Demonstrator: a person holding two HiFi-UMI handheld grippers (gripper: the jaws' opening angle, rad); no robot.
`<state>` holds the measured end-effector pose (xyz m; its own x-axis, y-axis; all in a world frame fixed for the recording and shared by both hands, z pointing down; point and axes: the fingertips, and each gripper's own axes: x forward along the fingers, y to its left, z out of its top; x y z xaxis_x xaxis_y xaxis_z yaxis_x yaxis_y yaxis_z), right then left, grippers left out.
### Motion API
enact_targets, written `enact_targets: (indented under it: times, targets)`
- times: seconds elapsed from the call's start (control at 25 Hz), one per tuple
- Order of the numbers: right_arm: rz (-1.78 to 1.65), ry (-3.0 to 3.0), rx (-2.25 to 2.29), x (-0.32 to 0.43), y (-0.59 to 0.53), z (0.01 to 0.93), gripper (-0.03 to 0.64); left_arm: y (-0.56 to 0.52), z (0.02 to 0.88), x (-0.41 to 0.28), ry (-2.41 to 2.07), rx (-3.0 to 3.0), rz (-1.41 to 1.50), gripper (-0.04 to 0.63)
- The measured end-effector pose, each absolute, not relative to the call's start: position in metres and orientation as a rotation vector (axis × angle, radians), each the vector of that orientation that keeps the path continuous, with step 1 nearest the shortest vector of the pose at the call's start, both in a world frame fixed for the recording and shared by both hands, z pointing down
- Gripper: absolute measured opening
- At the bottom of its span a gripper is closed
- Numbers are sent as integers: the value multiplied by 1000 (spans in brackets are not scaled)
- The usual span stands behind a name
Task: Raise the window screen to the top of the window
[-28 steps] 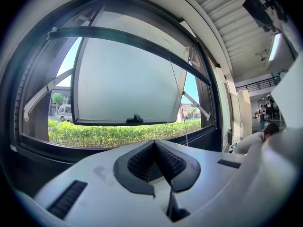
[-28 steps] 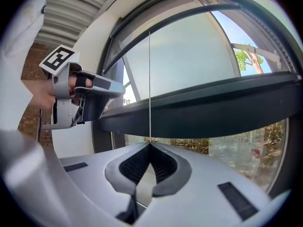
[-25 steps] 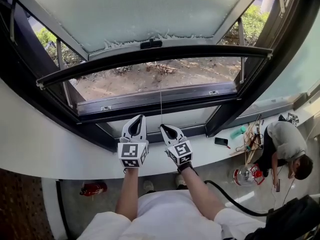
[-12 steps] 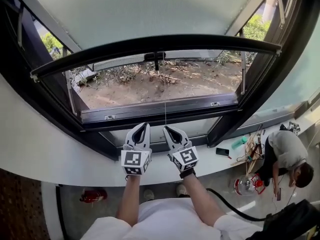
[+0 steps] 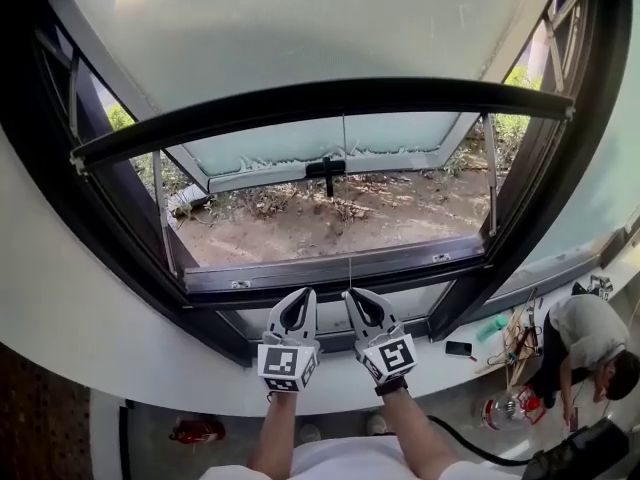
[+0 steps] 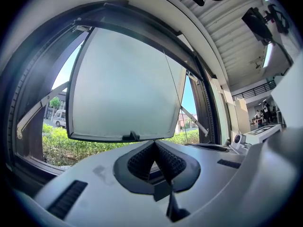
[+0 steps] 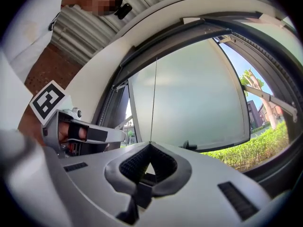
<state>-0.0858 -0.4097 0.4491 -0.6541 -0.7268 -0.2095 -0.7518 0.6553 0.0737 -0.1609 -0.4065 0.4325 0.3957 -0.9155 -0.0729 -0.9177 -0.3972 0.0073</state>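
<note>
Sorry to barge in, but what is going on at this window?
A person stands at the open window with a gripper in each hand. The right gripper is shut on the thin cord that hangs from the screen's dark bar. The left gripper is shut beside it and holds nothing. The bar sits partway up the window.

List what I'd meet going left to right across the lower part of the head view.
Red canister → left gripper → right gripper, jaws shut on the pull cord → black phone → crouching person.
</note>
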Motion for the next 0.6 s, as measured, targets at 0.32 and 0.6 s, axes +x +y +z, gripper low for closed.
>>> enact_targets:
  times: [0.32, 0.6]
  targets:
    - [240, 2624, -1155, -81, -398, 400, 2, -403, 413, -160, 1684, -2587, 160, 2]
    - [345, 2520, -1072, -86, -398, 329, 2, -410, 413, -160, 1687, -2588, 164, 2]
